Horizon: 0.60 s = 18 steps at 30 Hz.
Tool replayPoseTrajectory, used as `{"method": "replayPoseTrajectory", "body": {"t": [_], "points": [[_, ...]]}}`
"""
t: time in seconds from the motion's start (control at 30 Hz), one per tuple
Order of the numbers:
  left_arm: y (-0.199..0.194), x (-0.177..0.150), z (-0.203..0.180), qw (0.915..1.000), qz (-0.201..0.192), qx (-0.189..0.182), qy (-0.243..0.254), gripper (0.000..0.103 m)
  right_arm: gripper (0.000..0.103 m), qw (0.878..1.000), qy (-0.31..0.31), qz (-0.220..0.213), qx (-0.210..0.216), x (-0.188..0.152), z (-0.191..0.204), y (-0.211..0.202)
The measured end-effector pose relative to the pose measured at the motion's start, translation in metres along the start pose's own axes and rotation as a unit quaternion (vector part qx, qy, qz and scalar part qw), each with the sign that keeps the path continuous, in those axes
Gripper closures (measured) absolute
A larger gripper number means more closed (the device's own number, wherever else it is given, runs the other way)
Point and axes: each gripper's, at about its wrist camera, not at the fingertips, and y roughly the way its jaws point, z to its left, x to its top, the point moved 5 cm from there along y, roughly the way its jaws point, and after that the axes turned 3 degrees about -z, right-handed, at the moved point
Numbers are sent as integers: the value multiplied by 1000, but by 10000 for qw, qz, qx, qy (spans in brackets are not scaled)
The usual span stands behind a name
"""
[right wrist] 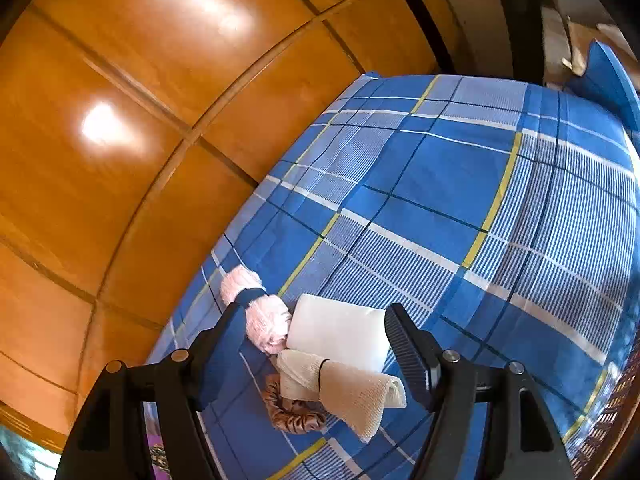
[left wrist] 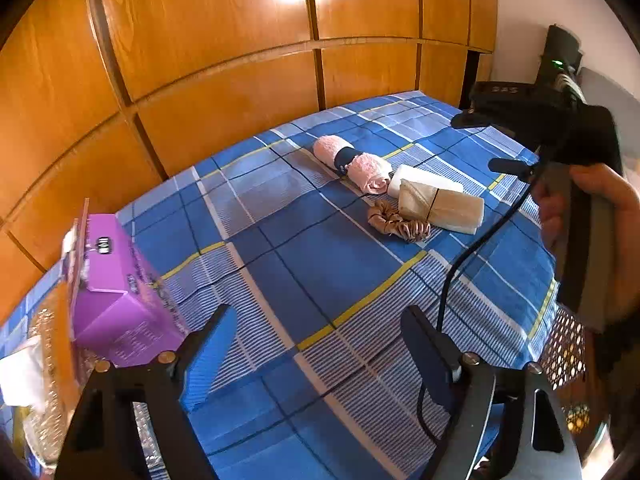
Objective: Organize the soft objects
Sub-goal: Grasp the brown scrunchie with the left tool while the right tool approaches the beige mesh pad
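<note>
Ahead, both grippers' jaws open and empty over broad bare bedspread, rolled cloths near its wardrobe-side edge.

Wide bare stretch of blue plaid bedspread ahead of my left gripper, nothing between its spread jaws. Purple box crowds my left edge, close to that finger. Far right blocked by my right gripper and hand, black cable trailing across. Soft pile clustered tight: pink rolled towel, white pad, cream cloth bundle, brown scrunchie, all touching. Wooden wardrobe walls the far side. Bed beyond the pile open
</note>
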Motion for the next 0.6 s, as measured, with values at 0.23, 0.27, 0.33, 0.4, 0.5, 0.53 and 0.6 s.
{"method": "replayPoseTrajectory", "body": {"t": [0.23,0.27,0.33,0.4,0.5,0.53,0.6], "points": [[31,15,4,9975,288,-344,-542,32,30,9990,390,-10,214,3,-10,-2],[36,17,3,9969,331,-377,-610,35,30,9989,404,12,226,3,-10,-1],[45,22,-1,9960,392,-453,-666,40,30,9988,410,65,262,2,-10,1],[53,27,-6,9949,469,-564,-694,47,30,9987,396,111,296,1,-9,2],[68,33,-15,9924,562,-765,-778,47,30,9984,405,139,365,0,-8,3],[74,35,-18,9912,604,-830,-838,47,30,9983,415,134,386,0,-9,3],[86,39,-22,9882,697,-944,-984,47,30,9979,445,168,429,-1,-9,4]]}}
